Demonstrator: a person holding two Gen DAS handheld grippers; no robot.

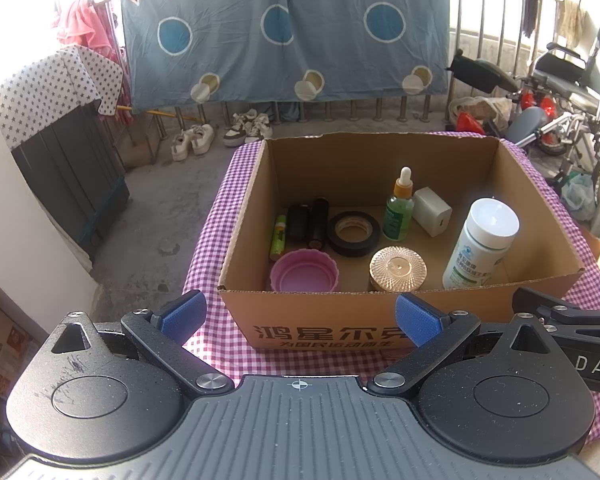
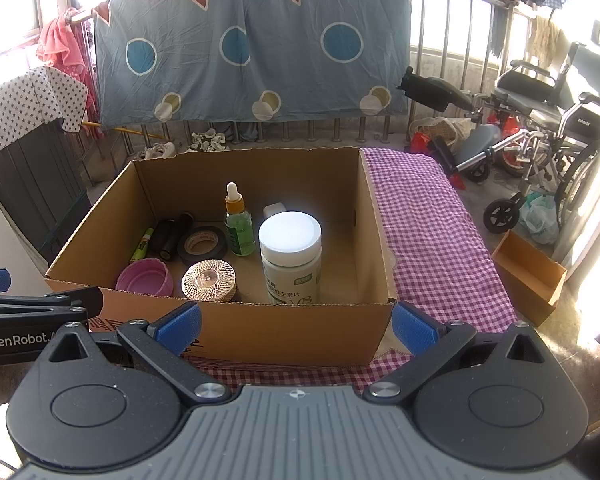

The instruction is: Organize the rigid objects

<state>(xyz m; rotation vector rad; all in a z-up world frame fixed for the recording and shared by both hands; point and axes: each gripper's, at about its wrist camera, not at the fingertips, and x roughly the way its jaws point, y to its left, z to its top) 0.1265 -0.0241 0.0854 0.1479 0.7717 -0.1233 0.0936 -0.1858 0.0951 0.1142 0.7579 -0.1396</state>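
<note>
— So what worries you most, starting with the big stuff?

— Mostly the cardboard box (image 1: 400, 322) itself. It sits on the checked cloth (image 2: 432, 232) covering the surface, and its near wall stands right in front of both sets of tongs. Reaching in low would likely catch that rim and shove the whole box along the cloth.

— And the tongs?

— Left tongs (image 1: 300, 318) are spread wide with nothing between them; the right tongs (image 2: 296, 326) likewise, spread and empty, both hovering just short of the box. They're side by side, so they could knock each other if both go in at once.

— Next?

— The white pill bottle (image 2: 291, 254). It stands upright near the front, tall and smooth. I'd guess a glancing touch tips it onto the faceted round lid (image 2: 208, 280) just beside it.

— The pink thing?

— The pink scalloped cup (image 1: 304, 274) sits in the front left corner, tucked against the wall, so little room for a finger there.

— Smaller still?

— The black tape roll (image 1: 354, 233) lies flat, touching or almost touching the green dropper bottle (image 1: 399, 210), which is narrow and upright, and probably the easiest to topple. Behind it a white block (image 1: 432, 211) leans. The dark cylinders (image 1: 308, 222) and the green tube (image 1: 278, 238) lie packed together at the left; nudging one would likely roll the others.
</note>
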